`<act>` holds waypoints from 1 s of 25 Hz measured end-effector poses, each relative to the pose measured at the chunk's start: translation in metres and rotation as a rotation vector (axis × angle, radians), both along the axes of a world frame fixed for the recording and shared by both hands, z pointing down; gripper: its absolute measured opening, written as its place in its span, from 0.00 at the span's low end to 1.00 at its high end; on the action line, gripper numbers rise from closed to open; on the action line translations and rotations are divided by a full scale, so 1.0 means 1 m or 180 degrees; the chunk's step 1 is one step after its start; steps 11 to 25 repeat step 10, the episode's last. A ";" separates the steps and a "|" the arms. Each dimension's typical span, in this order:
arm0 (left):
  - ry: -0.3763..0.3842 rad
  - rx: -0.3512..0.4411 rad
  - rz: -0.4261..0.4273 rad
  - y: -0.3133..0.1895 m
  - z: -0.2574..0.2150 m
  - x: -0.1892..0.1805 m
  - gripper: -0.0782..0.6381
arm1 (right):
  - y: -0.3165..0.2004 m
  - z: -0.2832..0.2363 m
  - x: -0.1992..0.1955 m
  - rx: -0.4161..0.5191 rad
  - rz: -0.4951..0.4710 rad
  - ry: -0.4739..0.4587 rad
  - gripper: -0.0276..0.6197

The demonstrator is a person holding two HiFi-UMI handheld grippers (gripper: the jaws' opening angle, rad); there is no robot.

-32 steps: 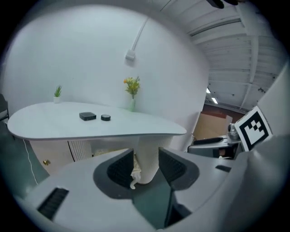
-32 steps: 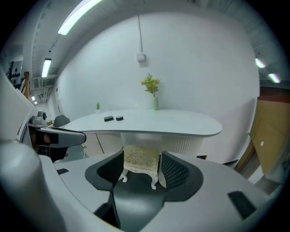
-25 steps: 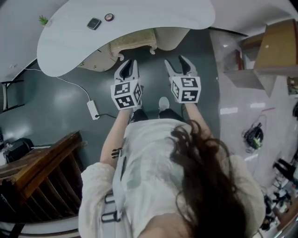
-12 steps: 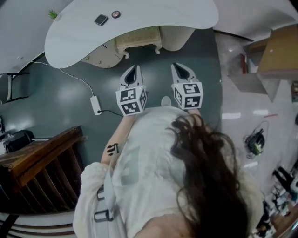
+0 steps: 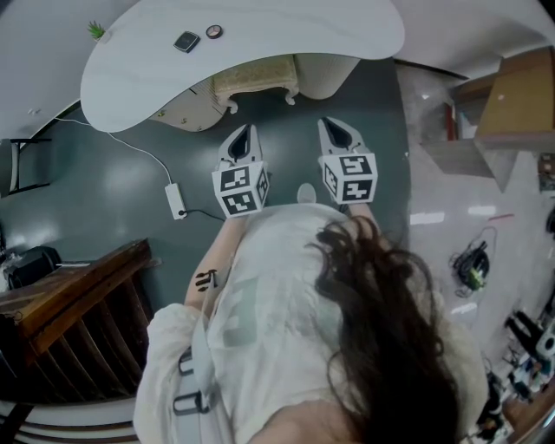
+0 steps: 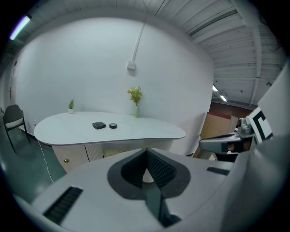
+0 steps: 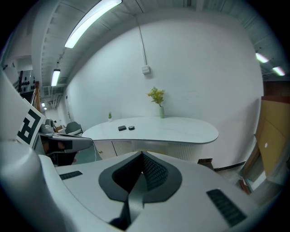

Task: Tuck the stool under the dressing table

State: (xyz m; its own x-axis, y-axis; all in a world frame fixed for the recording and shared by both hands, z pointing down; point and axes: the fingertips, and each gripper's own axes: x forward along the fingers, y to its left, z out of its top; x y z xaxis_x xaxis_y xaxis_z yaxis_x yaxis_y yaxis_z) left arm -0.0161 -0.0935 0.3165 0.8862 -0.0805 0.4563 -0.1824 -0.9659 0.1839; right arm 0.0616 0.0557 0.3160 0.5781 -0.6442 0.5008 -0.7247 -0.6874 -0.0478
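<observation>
both grippers have drawn back from the stool since a second ago, and their jaws, apart then, have closed.

head view, looking steeply down over a person's shoulders. the left gripper [image 5: 244, 134] and right gripper [image 5: 336, 130], each a grey hand-held tool with a marker cube, are held side by side above the dark grey-green floor. both are pressed together with nothing between the pads, and each gripper's own view shows the ribbed pads meeting on empty air.

just ahead of them sits the cream upholstered stool with curved carved legs [image 5: 257, 81]. it is under the white kidney-shaped dressing table [image 5: 295, 26], with its near edge and two legs showing past the tabletop rim. the tabletop hides the rest, so how deep it sits is hard to tell; it looks mostly tucked in.

on the tabletop lie a small dark square object [image 5: 186, 42] and a small round object [image 5: 213, 31], and a slim vase of yellow flowers [image 6: 135, 97] stands at the back. a white power strip [image 5: 174, 200] and its cable lie on the floor to the left.

risks, as a judgement: another push with closed jaws could slip off the padded seat. a push on one side only could twist the stool against the cabinet under the table. a hard shove might jolt the table and tip the vase. a step to the left could snag the cable.
</observation>
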 end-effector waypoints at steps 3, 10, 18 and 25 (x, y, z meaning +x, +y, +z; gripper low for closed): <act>-0.0019 -0.0002 -0.0004 -0.003 -0.001 -0.003 0.12 | 0.000 -0.002 0.000 -0.0014 0.0026 0.0001 0.05; -0.0052 -0.0008 -0.0045 -0.017 0.001 -0.006 0.12 | -0.007 -0.004 0.003 0.0004 0.0025 0.0038 0.05; -0.0052 -0.0008 -0.0045 -0.017 0.001 -0.006 0.12 | -0.007 -0.004 0.003 0.0004 0.0025 0.0038 0.05; -0.0052 -0.0008 -0.0045 -0.017 0.001 -0.006 0.12 | -0.007 -0.004 0.003 0.0004 0.0025 0.0038 0.05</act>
